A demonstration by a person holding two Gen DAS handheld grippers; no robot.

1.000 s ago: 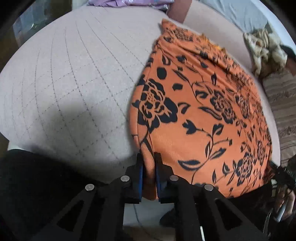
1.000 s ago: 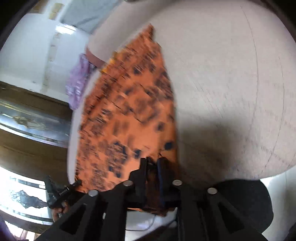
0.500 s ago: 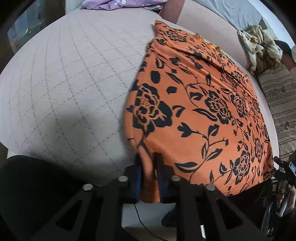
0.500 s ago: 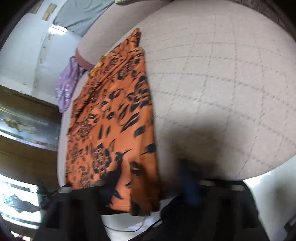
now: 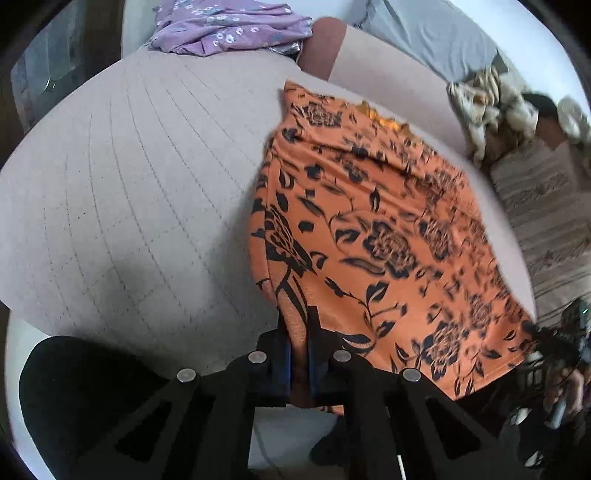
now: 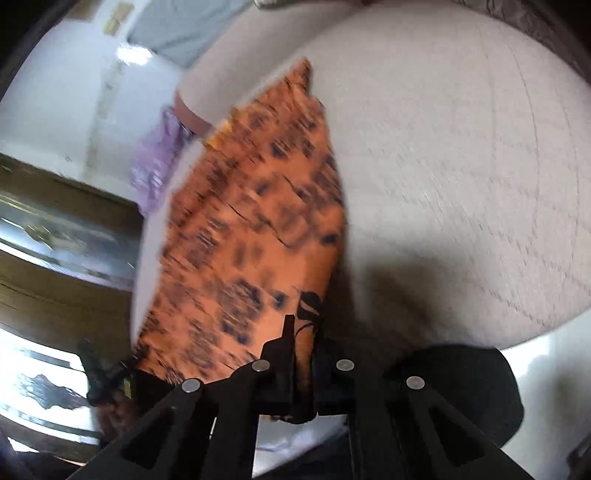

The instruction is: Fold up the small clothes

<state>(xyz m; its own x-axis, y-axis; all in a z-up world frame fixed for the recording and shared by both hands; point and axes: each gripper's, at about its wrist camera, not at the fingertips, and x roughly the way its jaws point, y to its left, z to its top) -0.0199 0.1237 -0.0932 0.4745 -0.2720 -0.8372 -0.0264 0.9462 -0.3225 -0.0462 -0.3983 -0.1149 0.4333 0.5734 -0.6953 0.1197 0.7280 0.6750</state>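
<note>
The orange cloth (image 5: 388, 236) lies spread on the quilted cushion (image 5: 129, 206) ahead of both claws; it looks light, soft and limp, best taken by its near corners. There the left claw (image 5: 298, 350) and right claw (image 6: 303, 354) are each clenched on a pinch of hem, jaws having just closed. The right view is blurred, so the far edge and any under-layer stay uncertain.

I note a quilted beige bed (image 5: 140, 192) carrying an orange floral garment (image 5: 388, 236), with a purple floral cloth (image 5: 229, 31) at its far edge.
</note>
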